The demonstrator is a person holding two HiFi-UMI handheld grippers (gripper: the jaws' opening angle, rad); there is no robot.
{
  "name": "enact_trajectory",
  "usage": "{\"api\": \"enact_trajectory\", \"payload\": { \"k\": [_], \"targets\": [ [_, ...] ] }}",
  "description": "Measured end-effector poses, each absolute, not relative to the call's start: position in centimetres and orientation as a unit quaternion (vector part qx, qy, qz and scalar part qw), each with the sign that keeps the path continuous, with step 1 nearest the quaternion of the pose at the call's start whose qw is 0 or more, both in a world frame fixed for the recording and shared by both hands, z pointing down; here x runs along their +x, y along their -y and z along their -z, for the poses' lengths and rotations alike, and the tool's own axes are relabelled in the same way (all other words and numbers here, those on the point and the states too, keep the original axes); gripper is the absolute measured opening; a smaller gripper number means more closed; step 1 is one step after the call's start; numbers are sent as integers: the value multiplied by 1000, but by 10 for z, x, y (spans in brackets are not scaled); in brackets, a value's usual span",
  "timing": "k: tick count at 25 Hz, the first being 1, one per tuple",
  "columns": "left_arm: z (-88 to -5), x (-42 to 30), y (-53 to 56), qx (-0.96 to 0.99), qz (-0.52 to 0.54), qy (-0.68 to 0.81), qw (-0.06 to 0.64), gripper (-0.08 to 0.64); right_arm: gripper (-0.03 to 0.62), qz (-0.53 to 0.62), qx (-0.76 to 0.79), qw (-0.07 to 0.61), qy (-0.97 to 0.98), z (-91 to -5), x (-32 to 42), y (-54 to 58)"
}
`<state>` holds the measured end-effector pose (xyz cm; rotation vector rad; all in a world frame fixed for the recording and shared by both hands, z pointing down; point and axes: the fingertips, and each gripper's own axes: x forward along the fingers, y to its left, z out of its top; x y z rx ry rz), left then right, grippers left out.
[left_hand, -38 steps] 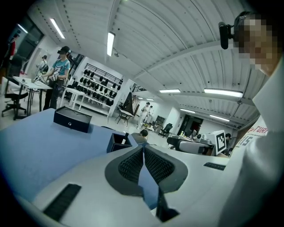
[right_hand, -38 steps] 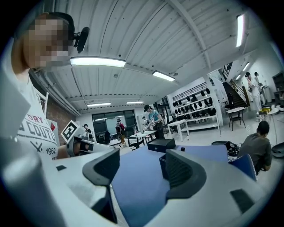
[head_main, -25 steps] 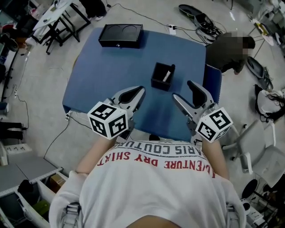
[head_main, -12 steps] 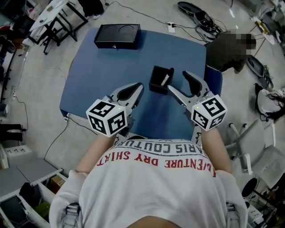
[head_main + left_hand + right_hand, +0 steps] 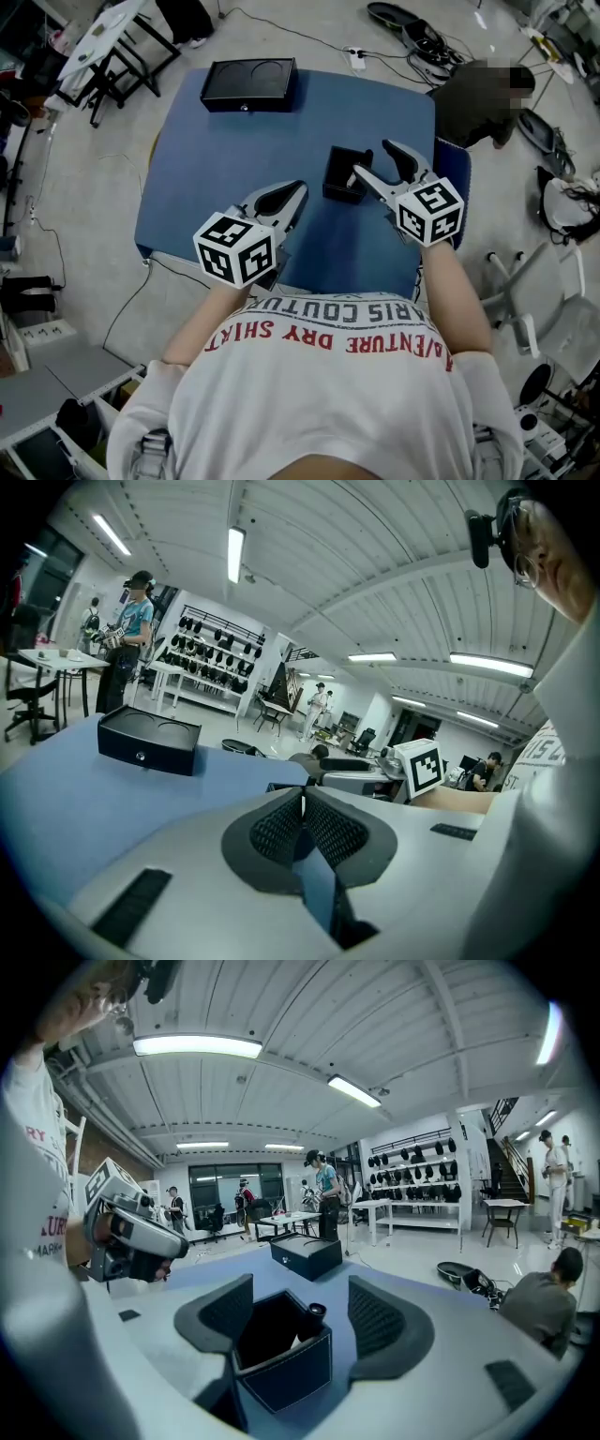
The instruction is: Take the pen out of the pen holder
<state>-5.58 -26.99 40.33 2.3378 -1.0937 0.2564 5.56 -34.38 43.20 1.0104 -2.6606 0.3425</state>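
Right hand-held gripper (image 5: 373, 161), spread, frames the one black square pen holder (image 5: 339, 171) holding one dark pen (image 5: 312, 1314); left hand-held gripper (image 5: 292, 195), pressed together, sits by the blue worktop (image 5: 234, 159)'s lower edge.

One blue table (image 5: 234, 159), one black pen holder (image 5: 286, 1372), one pen (image 5: 311, 1316) in it, one flat black box (image 5: 248, 84) (two round hollows in its top), two grippers, left gripper (image 5: 299, 191) and right gripper (image 5: 375, 159)
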Motion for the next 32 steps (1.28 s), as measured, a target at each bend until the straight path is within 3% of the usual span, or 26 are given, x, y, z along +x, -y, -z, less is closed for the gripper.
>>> {"api": "enact_trajectory", "payload": {
  "k": [7,18,25,32],
  "targets": [
    [-409,-64,271,870,-100,392,282,32,301,-109,357,170,912,-453,48,349],
    [-415,-82,275,871,-102,387,284,32,157,-108,386,185,897,-470,46,354],
    [-414,-81,278,877,-103,379,278,32,102,-100,404,186,890,-469,49,355],
    [-415,-80,275,879,-102,374,279,32,92,-94,398,187,893,-467,46,348]
  ]
}}
